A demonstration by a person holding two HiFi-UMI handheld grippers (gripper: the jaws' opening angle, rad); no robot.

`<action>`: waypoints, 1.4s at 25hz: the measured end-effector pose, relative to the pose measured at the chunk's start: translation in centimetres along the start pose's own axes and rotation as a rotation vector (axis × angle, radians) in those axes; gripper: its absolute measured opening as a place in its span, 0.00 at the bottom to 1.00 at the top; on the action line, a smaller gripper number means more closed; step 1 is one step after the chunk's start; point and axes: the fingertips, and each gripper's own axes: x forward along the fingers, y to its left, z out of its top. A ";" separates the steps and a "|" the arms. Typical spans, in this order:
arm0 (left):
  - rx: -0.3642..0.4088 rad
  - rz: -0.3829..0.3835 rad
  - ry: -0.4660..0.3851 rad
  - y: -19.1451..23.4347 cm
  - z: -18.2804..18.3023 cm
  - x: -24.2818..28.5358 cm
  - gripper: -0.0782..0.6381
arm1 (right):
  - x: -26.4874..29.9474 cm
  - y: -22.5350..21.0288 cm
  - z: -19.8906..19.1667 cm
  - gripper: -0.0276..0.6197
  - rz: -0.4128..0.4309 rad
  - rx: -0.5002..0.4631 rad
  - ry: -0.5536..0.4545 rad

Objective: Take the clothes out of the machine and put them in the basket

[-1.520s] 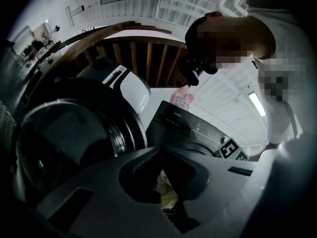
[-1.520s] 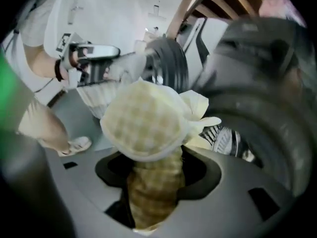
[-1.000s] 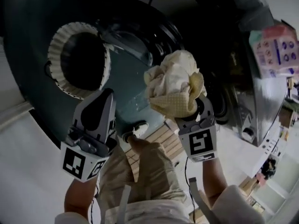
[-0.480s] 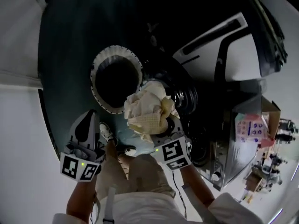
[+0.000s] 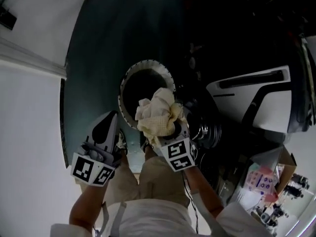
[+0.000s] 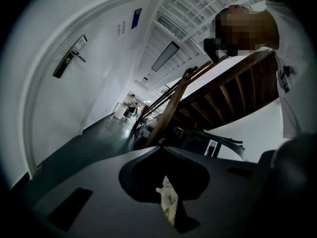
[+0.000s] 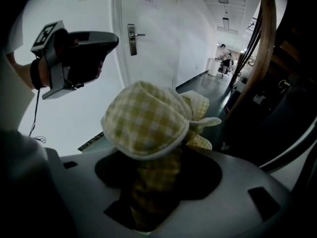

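Gripping a bunched yellow-and-white checked cloth (image 7: 146, 118) in the right tool (image 7: 153, 182), jaws clenched on its lower folds with the rest puffed up over the tips. Holding that bundle over the near right edge of the basket (image 5: 124, 90), a round tub with a pale ribbed rim and a dark hollow, set on the dark floor (image 5: 98, 43); hard to tell whether touching the rim or just above it. Holding the left tool (image 5: 107, 120) just left of the bundle and outside the basket, jaws clenched tip to tip, with a small pale scrap (image 6: 168, 200) showing in the hollow behind the tips; cannot tell whether pinched there or merely seen through the gap. Standing close behind both tools in beige trousers (image 5: 153, 181). Further right, beside the basket, a white machine (image 5: 247, 93) with dark parts around it. To the left, a white wall (image 5: 29, 132) meeting the floor. Seen from the right tool, a white door (image 7: 148, 33) with a lever handle, then a corridor running far off with a small figure (image 7: 224, 51) at its end
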 end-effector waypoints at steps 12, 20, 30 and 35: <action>-0.078 0.147 0.025 3.7 -6.6 2.4 0.13 | 17.5 -1.7 -3.6 0.45 0.155 -0.175 0.108; -0.081 0.228 0.041 8.4 -10.2 0.6 0.13 | 30.0 -0.4 -8.5 0.45 0.203 -0.257 0.243; -0.113 0.318 0.042 11.2 -12.3 -2.8 0.13 | 36.0 -2.2 -12.8 0.65 0.111 -0.256 0.398; -0.140 0.319 0.041 9.6 -11.0 -2.9 0.13 | 31.7 -0.8 -11.1 0.64 0.152 -0.264 0.366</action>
